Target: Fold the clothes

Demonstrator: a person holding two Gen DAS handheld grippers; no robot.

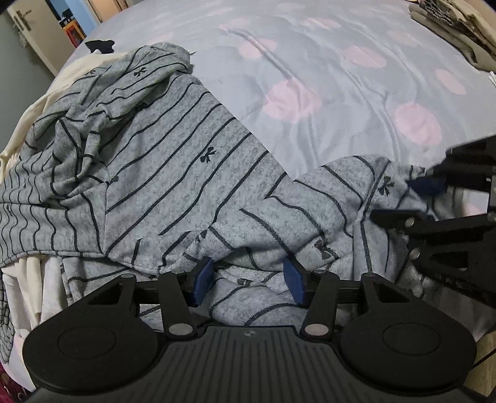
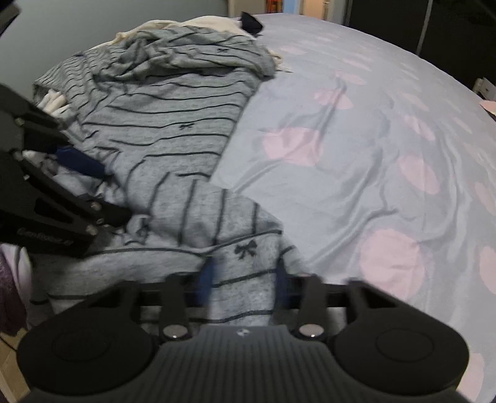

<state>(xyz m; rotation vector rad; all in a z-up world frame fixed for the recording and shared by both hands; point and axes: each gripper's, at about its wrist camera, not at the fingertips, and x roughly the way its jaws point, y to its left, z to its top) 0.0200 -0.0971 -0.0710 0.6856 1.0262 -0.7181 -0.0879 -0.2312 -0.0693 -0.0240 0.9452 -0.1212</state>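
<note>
A grey garment with thin dark stripes and small bow prints [image 1: 173, 161] lies crumpled on the left side of the bed; it also shows in the right wrist view [image 2: 173, 130]. My left gripper [image 1: 248, 279] is open, its blue pads on either side of a fold of the garment's near edge. My right gripper [image 2: 245, 276] is open too, with the striped fabric between its pads. Each gripper shows at the edge of the other's view: the right one [image 1: 440, 198] and the left one [image 2: 74, 173]. The right wrist view is blurred.
The bed sheet [image 1: 325, 77] is pale blue with pink spots and spreads to the right. Cream and white clothes [image 1: 28, 117] lie under the striped garment at the left. A pile of folded beige items [image 1: 455, 21] sits at the far right corner. A door [image 1: 28, 34] stands beyond the bed.
</note>
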